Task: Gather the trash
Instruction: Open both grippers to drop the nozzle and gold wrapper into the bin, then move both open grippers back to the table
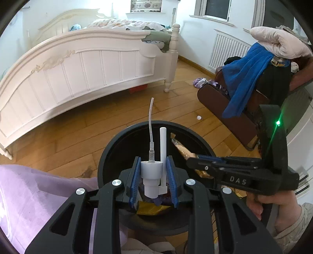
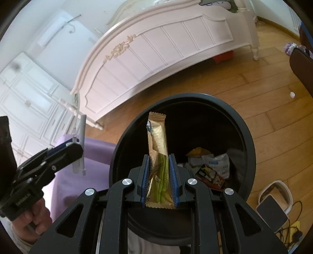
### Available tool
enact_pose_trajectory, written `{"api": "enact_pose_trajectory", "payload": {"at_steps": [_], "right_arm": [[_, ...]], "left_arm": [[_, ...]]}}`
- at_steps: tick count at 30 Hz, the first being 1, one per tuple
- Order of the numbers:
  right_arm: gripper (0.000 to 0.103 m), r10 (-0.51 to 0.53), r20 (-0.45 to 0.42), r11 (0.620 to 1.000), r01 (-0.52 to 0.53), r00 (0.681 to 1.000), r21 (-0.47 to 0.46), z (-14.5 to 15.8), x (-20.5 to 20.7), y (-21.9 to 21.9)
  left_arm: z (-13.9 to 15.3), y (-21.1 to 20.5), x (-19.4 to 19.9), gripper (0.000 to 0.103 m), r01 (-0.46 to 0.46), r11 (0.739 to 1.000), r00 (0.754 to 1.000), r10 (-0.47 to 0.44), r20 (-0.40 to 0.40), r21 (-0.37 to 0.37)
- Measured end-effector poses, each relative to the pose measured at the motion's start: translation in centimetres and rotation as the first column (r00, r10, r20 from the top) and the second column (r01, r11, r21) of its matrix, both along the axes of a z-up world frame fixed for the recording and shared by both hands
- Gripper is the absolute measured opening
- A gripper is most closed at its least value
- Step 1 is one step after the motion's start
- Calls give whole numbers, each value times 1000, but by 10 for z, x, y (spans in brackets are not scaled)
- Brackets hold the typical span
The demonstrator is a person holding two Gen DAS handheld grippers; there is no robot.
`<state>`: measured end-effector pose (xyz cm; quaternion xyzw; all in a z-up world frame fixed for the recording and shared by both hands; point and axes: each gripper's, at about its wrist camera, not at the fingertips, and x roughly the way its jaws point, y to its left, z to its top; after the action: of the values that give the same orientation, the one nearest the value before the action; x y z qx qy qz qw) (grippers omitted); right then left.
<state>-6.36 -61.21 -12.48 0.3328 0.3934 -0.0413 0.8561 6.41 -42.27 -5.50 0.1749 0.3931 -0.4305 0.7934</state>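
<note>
Big white bed (image 1: 82, 64) on the wooden floor (image 1: 64, 134), blue towel (image 1: 246, 78) thrown over a brown chair (image 1: 219, 101), radiator (image 1: 225, 50) under the window (image 1: 217, 8), purple blanket (image 2: 88, 156) nearby.

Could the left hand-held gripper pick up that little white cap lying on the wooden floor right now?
Probably not yet: the left hand-held gripper is shut on a white plastic spray pump, and the small white cap lies beyond the round black bin.

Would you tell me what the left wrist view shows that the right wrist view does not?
Only the left wrist view shows the chair piled with clothes and the radiator. Only the right wrist view shows trash inside the bin and the white wardrobe. Both share the black bin, the spray pump, the gold wrapper and the bed.
</note>
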Motion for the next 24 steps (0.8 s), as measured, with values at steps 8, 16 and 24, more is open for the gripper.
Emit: {"api": "enact_pose_trajectory", "payload": {"at_steps": [8, 16, 24], "right_arm": [[45, -19, -25, 999, 19, 1000, 25, -4, 0, -4], [53, -31, -36, 999, 32, 999, 9, -3, -2, 0], [53, 8, -36, 1000, -8, 999, -4, 2, 4, 23]], "left_arm": [[0, -10, -2, 29, 8, 1000, 1000, -8, 3, 7], [14, 2, -13, 83, -24, 999, 995, 28, 94, -35], [35, 32, -18, 95, -89, 994, 983, 99, 156, -67]]}}
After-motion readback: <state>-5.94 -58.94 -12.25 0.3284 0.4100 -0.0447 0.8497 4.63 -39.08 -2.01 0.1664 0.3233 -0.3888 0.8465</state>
